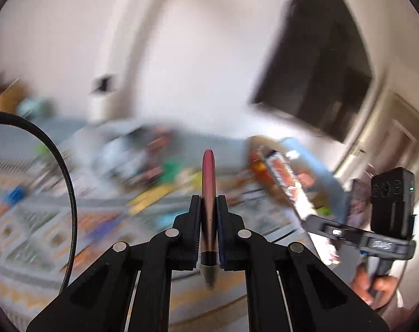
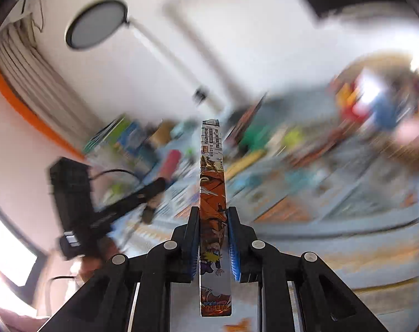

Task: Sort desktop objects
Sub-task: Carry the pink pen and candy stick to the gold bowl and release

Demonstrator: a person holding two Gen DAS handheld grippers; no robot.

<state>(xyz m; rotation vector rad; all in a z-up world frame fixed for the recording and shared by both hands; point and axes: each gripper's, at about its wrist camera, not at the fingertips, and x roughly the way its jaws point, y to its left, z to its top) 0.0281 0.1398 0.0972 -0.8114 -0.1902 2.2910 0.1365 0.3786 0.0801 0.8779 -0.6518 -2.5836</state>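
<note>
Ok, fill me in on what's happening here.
A person is sorting desk clutter with handheld tongs in each hand. The left tongs are shut on a reddish pen, pointing forward. The right tongs grip a slim printed packet edge-on. Both are lifted above the cluttered patterned table; the background is blurred.
</note>
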